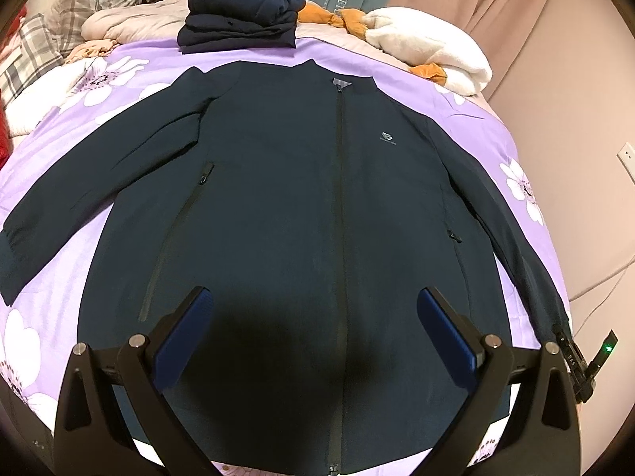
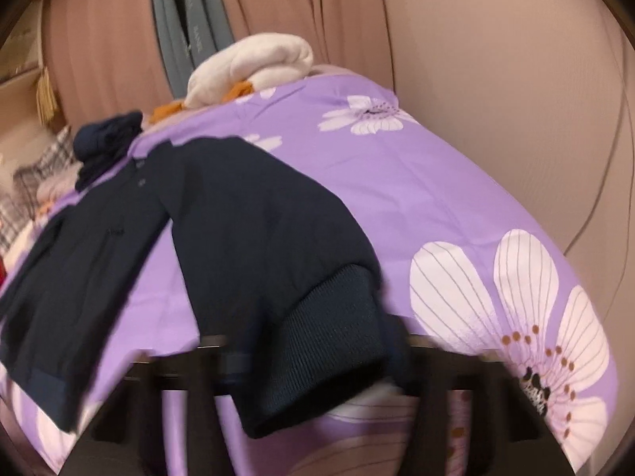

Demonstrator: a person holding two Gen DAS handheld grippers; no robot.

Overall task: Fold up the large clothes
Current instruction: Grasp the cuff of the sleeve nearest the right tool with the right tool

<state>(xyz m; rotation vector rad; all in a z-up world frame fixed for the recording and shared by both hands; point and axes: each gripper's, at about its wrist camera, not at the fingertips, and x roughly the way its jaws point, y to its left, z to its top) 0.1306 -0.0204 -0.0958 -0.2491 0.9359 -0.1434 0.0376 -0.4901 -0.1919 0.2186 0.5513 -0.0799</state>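
Left wrist view: a navy jacket [image 1: 301, 206] lies zipped and face-up on the purple floral bedspread [image 1: 468, 119], collar away, while the left gripper [image 1: 313, 317] hovers wide open above its hem. At the jacket's outstretched sleeve, the right gripper [image 2: 313, 361] (blurred) appears closed on the ribbed cuff [image 2: 317, 349], nearer for folding it inward.

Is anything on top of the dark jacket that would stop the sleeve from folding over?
Nothing visible. The jacket lies flat and bare on the purple bedspread. The folded dark clothes sit beyond its collar, off it. The right gripper grips the sleeve cuff.
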